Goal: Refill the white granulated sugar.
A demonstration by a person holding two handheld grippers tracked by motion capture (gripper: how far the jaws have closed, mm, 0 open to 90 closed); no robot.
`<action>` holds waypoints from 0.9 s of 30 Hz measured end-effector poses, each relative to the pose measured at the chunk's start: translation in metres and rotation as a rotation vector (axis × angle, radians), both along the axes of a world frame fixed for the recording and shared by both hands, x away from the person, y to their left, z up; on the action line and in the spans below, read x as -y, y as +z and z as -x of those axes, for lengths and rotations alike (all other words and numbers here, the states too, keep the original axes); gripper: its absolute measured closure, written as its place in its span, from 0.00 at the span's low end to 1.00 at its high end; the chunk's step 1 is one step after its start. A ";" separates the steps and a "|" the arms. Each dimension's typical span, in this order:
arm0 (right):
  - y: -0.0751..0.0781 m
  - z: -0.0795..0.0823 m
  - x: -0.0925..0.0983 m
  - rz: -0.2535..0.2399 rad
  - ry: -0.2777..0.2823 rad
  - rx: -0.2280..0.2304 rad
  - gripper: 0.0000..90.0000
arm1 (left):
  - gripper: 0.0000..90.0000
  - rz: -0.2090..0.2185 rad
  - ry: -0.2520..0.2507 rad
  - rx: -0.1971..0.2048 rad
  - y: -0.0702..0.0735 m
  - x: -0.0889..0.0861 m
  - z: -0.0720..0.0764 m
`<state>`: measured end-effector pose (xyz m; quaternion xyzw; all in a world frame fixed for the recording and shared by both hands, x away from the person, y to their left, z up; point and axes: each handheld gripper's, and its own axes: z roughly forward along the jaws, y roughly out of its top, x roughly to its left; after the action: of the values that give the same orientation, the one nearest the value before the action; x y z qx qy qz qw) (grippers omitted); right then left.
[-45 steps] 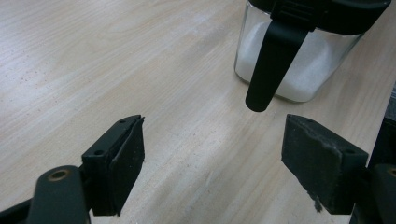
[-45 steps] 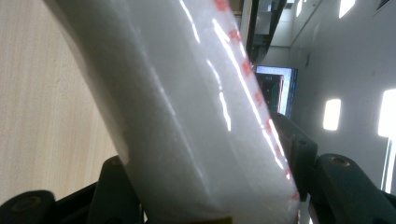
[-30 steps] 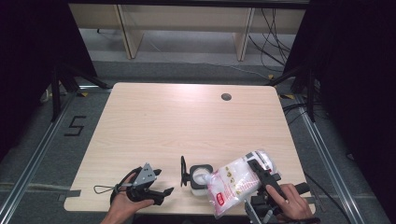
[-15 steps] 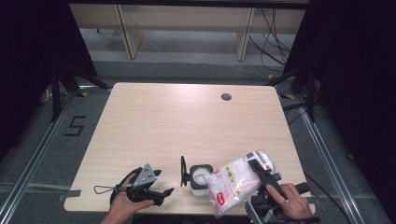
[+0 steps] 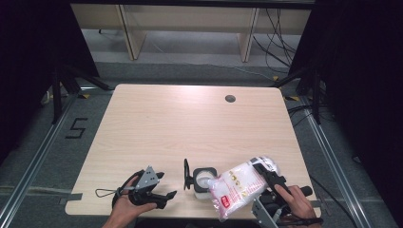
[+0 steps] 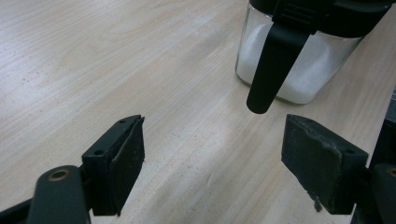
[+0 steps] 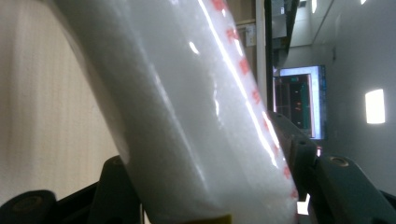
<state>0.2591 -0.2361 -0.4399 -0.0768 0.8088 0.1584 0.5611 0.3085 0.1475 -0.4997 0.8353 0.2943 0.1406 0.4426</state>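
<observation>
The left gripper [image 6: 212, 158] is hovering wide open over the worktop [image 6: 93, 70]. A glass jar [image 6: 299, 65] (white powder inside) is standing just beyond, its black latch [image 6: 273, 70] hanging down.

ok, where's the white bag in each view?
High view: bag lower right, clamped in the right gripper, tipped over the jar.
Left gripper view: no bag here, jar at top right.
Right gripper view: bag centre, between the jaws.
Shared landmark: the wooden table.

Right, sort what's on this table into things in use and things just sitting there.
In use:
- clear plastic bag of white granules with red print, clamped in the right gripper
- square glass jar with open black lid

Just there:
- left gripper, fingers open
- round dark cable hole in the pale wooden table
</observation>
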 end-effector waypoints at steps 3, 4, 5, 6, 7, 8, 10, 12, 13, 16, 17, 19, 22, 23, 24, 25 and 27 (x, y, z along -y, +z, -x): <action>0.001 -0.004 0.001 0.018 0.037 -0.007 0.54 | 0.23 0.010 0.004 -0.008 0.000 0.001 0.001; -0.004 -0.003 0.002 -0.043 0.004 -0.045 0.54 | 0.23 -0.013 -0.008 0.003 0.001 -0.001 -0.001; 0.000 -0.006 0.000 0.037 0.040 -0.007 0.54 | 0.23 0.005 0.005 -0.007 0.000 0.001 0.000; 0.000 -0.006 0.000 0.037 0.040 -0.007 0.54 | 0.23 0.005 0.005 -0.007 0.000 0.001 0.000; -0.005 -0.005 0.002 -0.020 0.012 -0.035 0.54 | 0.23 -0.016 0.000 -0.014 0.000 0.000 0.000; -0.005 -0.005 0.002 -0.020 0.012 -0.035 0.54 | 0.23 -0.016 0.000 -0.014 0.000 0.000 0.000; -0.003 -0.006 0.002 0.016 0.033 -0.023 0.55 | 0.23 0.004 0.008 -0.011 0.000 0.001 0.000; -0.004 -0.006 0.003 0.015 0.028 -0.026 0.55 | 0.23 0.016 0.007 -0.014 -0.001 0.001 0.000; -0.003 -0.007 0.002 0.040 0.038 -0.014 0.56 | 0.23 0.005 0.007 -0.010 0.000 0.001 0.000; -0.005 -0.007 0.002 0.050 0.038 -0.026 0.56 | 0.23 0.008 0.006 -0.009 0.000 0.001 0.000; -0.005 -0.008 0.002 0.060 0.044 -0.026 0.57 | 0.23 -0.008 -0.012 0.006 0.000 0.000 -0.001; -0.007 -0.007 0.001 0.085 0.043 -0.018 0.57 | 0.23 0.005 0.003 -0.006 0.000 0.001 0.000; -0.010 -0.007 -0.001 0.118 0.036 -0.014 0.58 | 0.23 0.007 0.008 -0.011 0.000 0.001 0.000; -0.010 -0.007 -0.003 0.160 0.053 0.015 0.59 | 0.23 0.000 0.002 -0.004 0.000 0.001 0.000; -0.010 -0.007 -0.003 0.160 0.053 0.015 0.59 | 0.23 0.000 0.002 -0.004 0.000 0.001 0.000; -0.012 -0.005 -0.004 0.167 0.036 0.014 0.59 | 0.23 0.006 0.004 -0.008 0.000 0.001 0.000; -0.012 -0.005 -0.006 0.210 0.042 0.028 0.60 | 0.23 0.004 0.000 -0.004 0.000 0.001 0.000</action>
<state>0.2643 -0.2297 -0.4520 -0.1543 0.8112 0.0835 0.5578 0.3089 0.1467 -0.4999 0.8347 0.2954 0.1384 0.4437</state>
